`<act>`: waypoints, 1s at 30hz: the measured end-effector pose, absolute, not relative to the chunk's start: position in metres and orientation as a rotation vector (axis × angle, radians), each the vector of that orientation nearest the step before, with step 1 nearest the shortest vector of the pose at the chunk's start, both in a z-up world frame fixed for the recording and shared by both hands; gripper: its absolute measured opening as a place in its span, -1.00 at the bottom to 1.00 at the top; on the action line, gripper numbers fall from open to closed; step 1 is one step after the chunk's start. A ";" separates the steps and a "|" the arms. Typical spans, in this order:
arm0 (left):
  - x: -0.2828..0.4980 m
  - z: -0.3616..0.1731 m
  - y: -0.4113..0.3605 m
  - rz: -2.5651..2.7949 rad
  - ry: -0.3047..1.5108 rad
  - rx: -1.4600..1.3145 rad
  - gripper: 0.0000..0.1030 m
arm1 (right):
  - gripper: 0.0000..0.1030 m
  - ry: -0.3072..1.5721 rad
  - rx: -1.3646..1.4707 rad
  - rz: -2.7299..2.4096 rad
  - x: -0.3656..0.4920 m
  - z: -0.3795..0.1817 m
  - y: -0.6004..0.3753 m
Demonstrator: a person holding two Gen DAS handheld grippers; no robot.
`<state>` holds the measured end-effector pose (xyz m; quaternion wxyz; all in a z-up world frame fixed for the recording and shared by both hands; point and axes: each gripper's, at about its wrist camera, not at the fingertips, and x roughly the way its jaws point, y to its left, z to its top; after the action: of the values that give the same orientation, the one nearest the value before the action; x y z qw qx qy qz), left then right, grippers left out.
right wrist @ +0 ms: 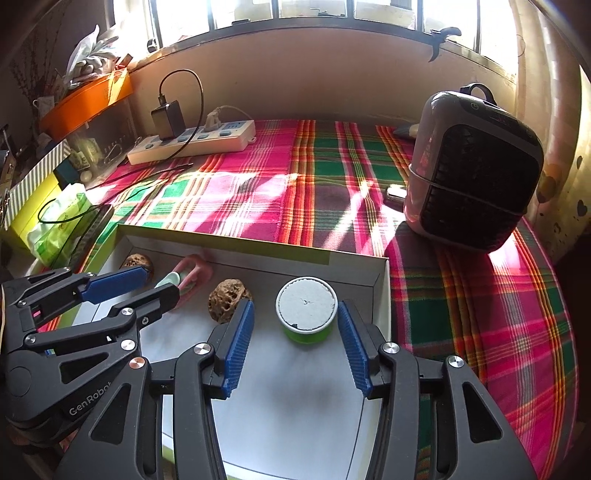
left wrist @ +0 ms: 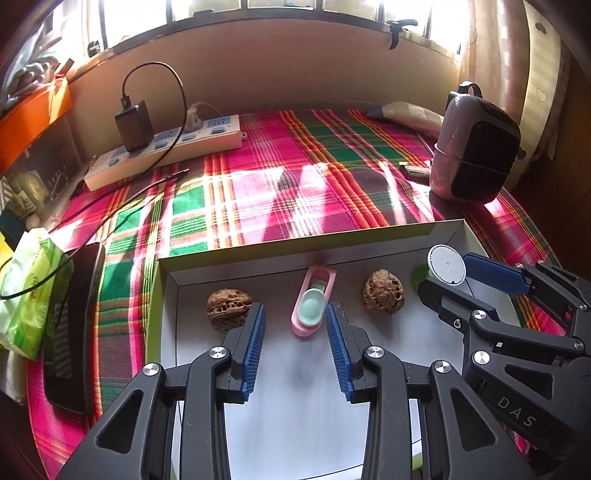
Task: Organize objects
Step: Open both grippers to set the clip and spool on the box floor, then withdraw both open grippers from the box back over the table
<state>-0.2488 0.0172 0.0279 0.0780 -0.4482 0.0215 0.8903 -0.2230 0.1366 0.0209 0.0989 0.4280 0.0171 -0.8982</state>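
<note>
Lower frame: left gripper [left wrist: 295, 314] parted, pads clear of one pink case [left wrist: 313, 301]; right gripper [right wrist: 295, 321] parted, clear of one green tub [right wrist: 306, 312]. Mid-frame, in the white box [left wrist: 258, 254]: two walnuts [left wrist: 229, 308] [left wrist: 383, 297]. Upper left: one power strip [left wrist: 166, 151]. Upper right: one heater [left wrist: 476, 147].

A home room: plaid cloth [left wrist: 295, 177] under a window [left wrist: 280, 3], power strip [left wrist: 166, 151], small heater [right wrist: 476, 170], tissue pack [left wrist: 29, 291].
</note>
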 end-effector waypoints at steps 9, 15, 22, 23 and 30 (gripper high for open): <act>-0.231 0.034 0.012 2.682 0.050 -1.329 -0.36 | -0.05 0.039 1.217 -2.677 -0.206 0.031 0.134; -0.216 0.040 0.010 2.695 0.053 -1.297 -0.36 | -0.05 0.022 1.192 -2.686 -0.193 0.035 0.134; -0.198 0.046 0.007 2.726 0.049 -1.259 -0.36 | -0.05 -0.008 1.157 -2.706 -0.176 0.041 0.136; -0.196 0.047 0.006 2.728 0.046 -1.251 -0.36 | -0.05 -0.013 1.152 -2.706 -0.173 0.041 0.136; -0.175 0.051 0.004 2.749 0.069 -1.212 -0.36 | -0.05 -0.027 1.125 -2.713 -0.150 0.044 0.138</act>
<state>-0.1752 0.0035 0.0510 0.0682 -0.4024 0.0230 0.9126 -0.1496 0.1380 0.0435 0.1018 0.3810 -0.0092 -0.9189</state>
